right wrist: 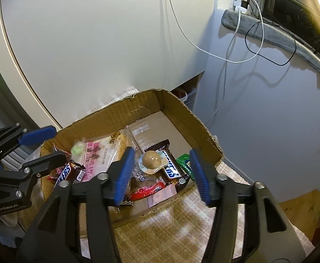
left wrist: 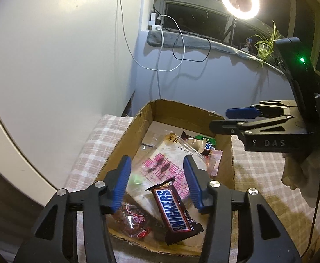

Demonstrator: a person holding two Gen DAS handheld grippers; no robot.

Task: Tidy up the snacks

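So both sets of tongs are hanging over an open cardboard box that sits on a counter covered in a pink checked cloth, pushed up near a white wall. The left tongs are spread about halfway with nothing gripped; a Snickers bar lies in the box right between and below the blue pads, but they don't touch it. Under that bar there's a clear bag with pink lettering, and a dark red wrapped snack sits at the near left corner. The right tongs are also roughly half open and empty, hovering above the box's near edge. Below them in the box you can see a second Snickers bar, a tan round sweet in a clear pack, a green packet against the right wall, a red wrapper and a small pink sachet. All the snacks are piled in the near half of the box, the far half is bare cardboard. A ring light glows up by the window.
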